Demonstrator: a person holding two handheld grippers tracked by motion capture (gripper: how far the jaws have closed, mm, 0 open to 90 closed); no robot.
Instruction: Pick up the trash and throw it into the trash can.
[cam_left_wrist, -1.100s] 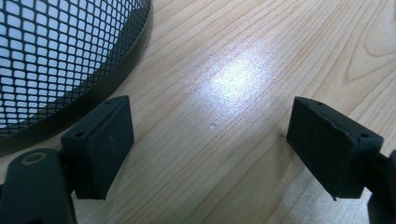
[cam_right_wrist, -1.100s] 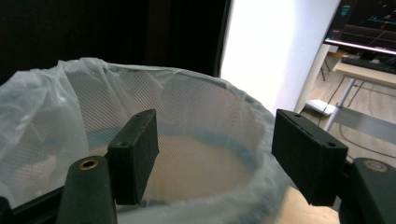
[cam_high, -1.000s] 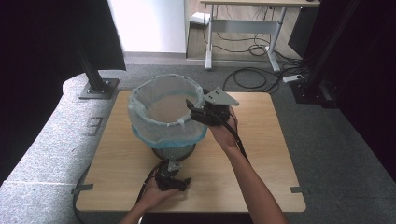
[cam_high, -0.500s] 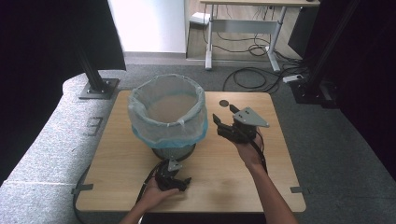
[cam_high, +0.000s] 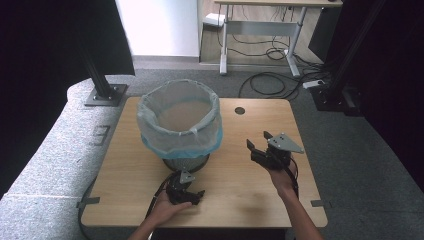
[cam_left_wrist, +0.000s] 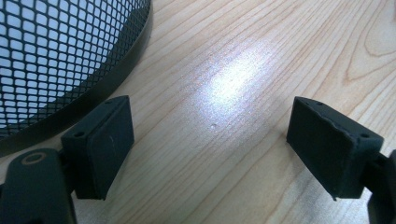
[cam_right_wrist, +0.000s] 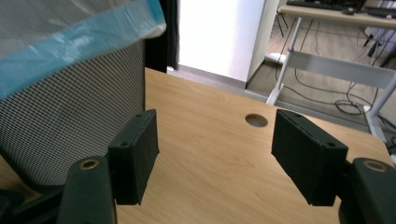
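The right gripper (cam_high: 261, 141) has come away from the bin's rim, down and to the right over the bare tabletop (cam_high: 235, 182), jaws wide and empty, so the liner work looks finished. The left gripper (cam_high: 192, 195) rests near the bin's foot, jaws open on nothing. The round black mesh bin (cam_high: 186, 161) stands left of centre, its thin translucent blue-edged bag (cam_high: 180, 137) folded over the rim.

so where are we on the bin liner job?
Looks done: the liner lines the mesh bin, its edge folded over the rim. In hand: nothing; the right gripper is open beside the bin, the left gripper open, low at its base. Left: probably nothing but parking the grippers.
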